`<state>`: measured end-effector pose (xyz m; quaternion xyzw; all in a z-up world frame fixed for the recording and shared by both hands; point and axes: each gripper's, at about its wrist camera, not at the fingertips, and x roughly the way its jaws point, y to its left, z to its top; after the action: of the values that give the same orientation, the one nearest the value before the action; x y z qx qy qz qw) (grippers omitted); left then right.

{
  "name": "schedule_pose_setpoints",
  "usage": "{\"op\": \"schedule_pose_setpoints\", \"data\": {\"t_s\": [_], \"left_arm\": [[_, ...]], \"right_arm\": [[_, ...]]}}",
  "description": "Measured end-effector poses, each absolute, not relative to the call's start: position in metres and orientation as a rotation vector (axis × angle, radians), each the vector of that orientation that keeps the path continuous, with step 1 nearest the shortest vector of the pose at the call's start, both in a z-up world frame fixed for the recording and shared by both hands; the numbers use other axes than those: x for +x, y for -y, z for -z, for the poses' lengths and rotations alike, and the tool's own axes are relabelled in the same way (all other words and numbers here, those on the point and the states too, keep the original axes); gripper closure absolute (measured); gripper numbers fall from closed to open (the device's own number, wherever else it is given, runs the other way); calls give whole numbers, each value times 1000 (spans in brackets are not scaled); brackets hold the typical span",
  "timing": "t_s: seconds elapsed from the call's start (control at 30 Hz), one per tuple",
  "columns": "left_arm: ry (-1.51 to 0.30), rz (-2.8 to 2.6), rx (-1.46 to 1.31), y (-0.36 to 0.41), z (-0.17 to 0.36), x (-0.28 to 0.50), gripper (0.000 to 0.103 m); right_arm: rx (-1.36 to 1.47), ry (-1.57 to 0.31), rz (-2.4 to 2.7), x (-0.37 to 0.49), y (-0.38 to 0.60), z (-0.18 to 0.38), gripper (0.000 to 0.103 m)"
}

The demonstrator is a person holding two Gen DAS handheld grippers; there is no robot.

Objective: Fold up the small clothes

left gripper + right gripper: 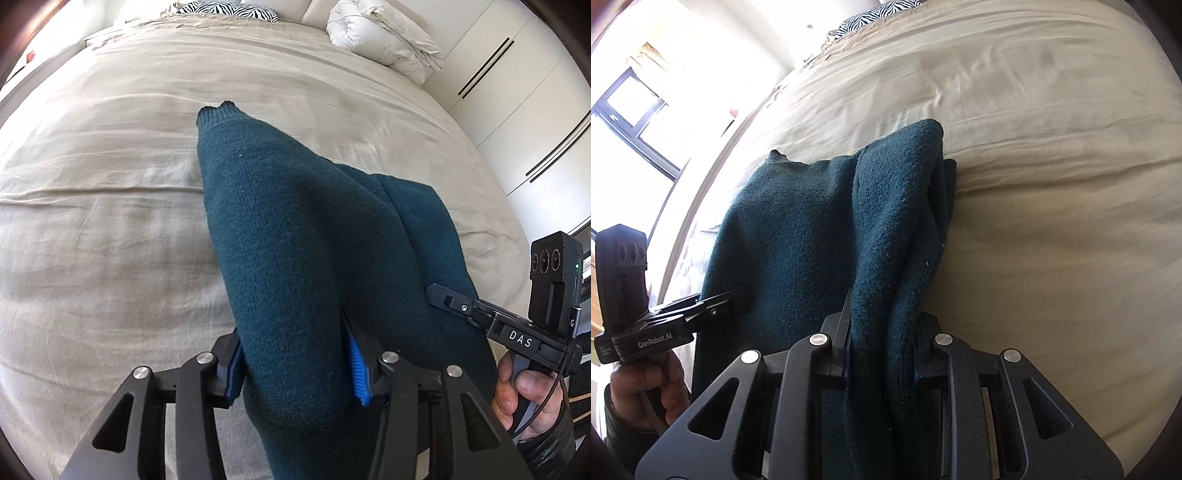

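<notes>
Teal knit garment [295, 236] runs between both pairs of fingers, draping ahead onto the bed [110, 206]. Left gripper [295, 365] and right gripper [881, 354] each pinch a fold.

A big bed [110, 184] has a tan sheet. White cupboards [517, 110] stand beside it. Sun shines through a window [631, 110].

A wide bed [110, 221] with a wrinkled beige cover fills both views. At its head lie a zebra-striped pillow [229, 9] and a bundled white duvet [380, 37]. White wardrobe doors [517, 92] stand beside it, and a bright window [631, 107] is opposite.
</notes>
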<state>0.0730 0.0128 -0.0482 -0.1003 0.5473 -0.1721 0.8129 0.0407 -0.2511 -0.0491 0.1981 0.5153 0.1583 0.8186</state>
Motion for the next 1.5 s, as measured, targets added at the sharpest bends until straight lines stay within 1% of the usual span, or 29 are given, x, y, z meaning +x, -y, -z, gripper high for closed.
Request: {"op": "schedule_pose_setpoints", "data": {"t_s": [0.17,0.37,0.4,0.43,0.47,0.5,0.57,0.67,0.77,0.8,0.83,0.9,1.03,1.2,1.23,1.27,1.3,1.33,1.37,1.4,1.43,1.5], "left_arm": [[-1162,366,-215,-13,49,69,54],[-1164,369,-205,-12,49,71,53],[-1165,370,-201,-12,50,71,50],[-1164,364,-194,-13,50,71,42],[-1158,349,-185,-15,50,71,37],[-1149,341,-183,-16,49,69,32],[-1138,347,-211,-22,48,65,31],[-1106,331,-230,-29,43,53,28],[-980,294,-217,-36,22,32,26],[-938,287,-212,-36,15,25,20],[-885,279,-199,-36,6,17,11],[-784,250,-146,-32,-11,0,0],[-622,188,-28,-22,-45,-26,0],[-411,70,23,-18,-94,-48,0],[-376,57,15,-19,-104,-52,0],[-338,36,8,-20,-113,-57,0],[-300,11,5,-20,-122,-64,0],[-272,-9,-4,-20,-129,-69,0],[-259,-28,-16,-22,-137,-72,0],[-258,-28,-25,-24,-143,-73,0],[-260,-22,-34,-25,-148,-72,0],[-252,-32,-31,-26,-155,-73,0]], "right_arm": [[468,-1080,-347,38,256,52,82],[451,-1064,-342,36,254,48,82],[459,-1066,-346,36,255,49,80],[480,-1072,-347,37,258,51,79],[497,-1080,-344,37,261,53,75],[520,-1091,-331,37,266,55,63],[554,-1081,-306,33,277,57,50],[564,-1050,-289,22,292,53,46],[531,-1023,-255,9,302,44,46],[517,-1012,-246,5,305,41,46],[505,-1003,-236,2,306,38,46],[469,-983,-184,-3,313,29,46],[481,-919,-138,-17,330,6,45],[272,-728,-49,-45,319,-54,45],[231,-679,-37,-51,314,-66,43],[192,-615,-25,-60,308,-80,33],[166,-552,-12,-67,303,-91,20],[145,-480,-2,-77,299,-102,13],[126,-395,8,-89,294,-114,4],[110,-342,21,-96,290,-123,0],[91,-299,34,-102,286,-132,0],[72,-283,35,-107,281,-146,0]]}}
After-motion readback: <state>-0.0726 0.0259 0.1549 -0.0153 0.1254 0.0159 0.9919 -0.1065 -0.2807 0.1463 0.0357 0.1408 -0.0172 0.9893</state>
